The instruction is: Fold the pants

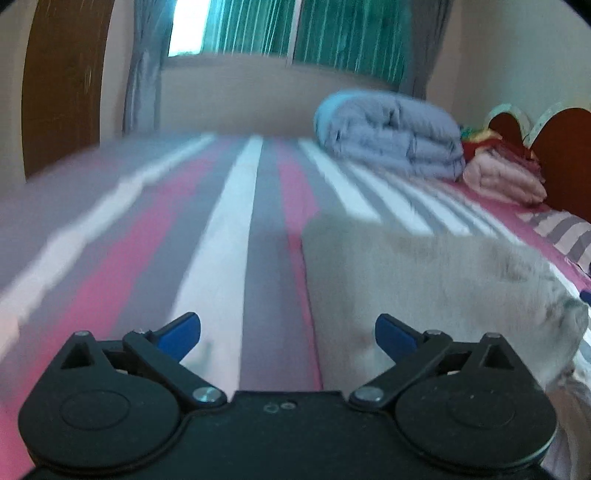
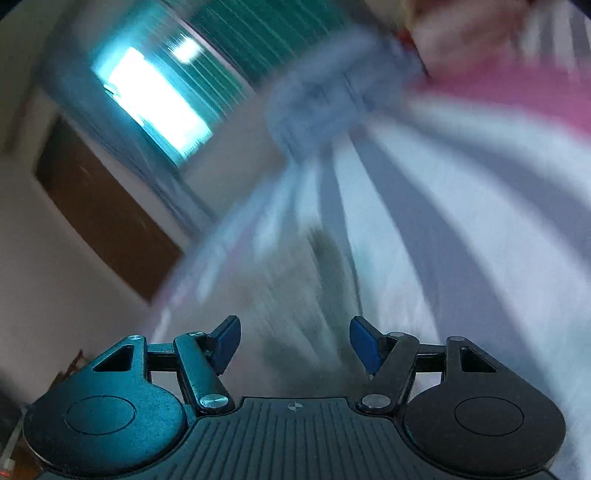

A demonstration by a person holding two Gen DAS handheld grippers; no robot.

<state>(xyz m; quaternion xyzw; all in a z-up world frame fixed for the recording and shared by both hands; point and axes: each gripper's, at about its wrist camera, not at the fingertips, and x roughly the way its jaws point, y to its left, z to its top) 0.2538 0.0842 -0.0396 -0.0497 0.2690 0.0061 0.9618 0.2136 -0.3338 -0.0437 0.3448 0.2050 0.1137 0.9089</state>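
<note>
Both grippers gape empty; only the left view shows the folded pants (image 1: 424,280) sharply.

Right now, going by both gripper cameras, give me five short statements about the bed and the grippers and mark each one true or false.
1. The left gripper is open with nothing between its fingers. True.
2. The pants lie on a plain white sheet. False: the bed sheet is striped in pink, grey and white.
3. A folded grey-blue blanket sits at the far side of the bed. True.
4. The right gripper is clamped on the pants. False: its jaws stand apart and the pads press on nothing.
5. The window has red curtains. False: the covering behind the glass looks green, with grey drapes at the sides.
</note>
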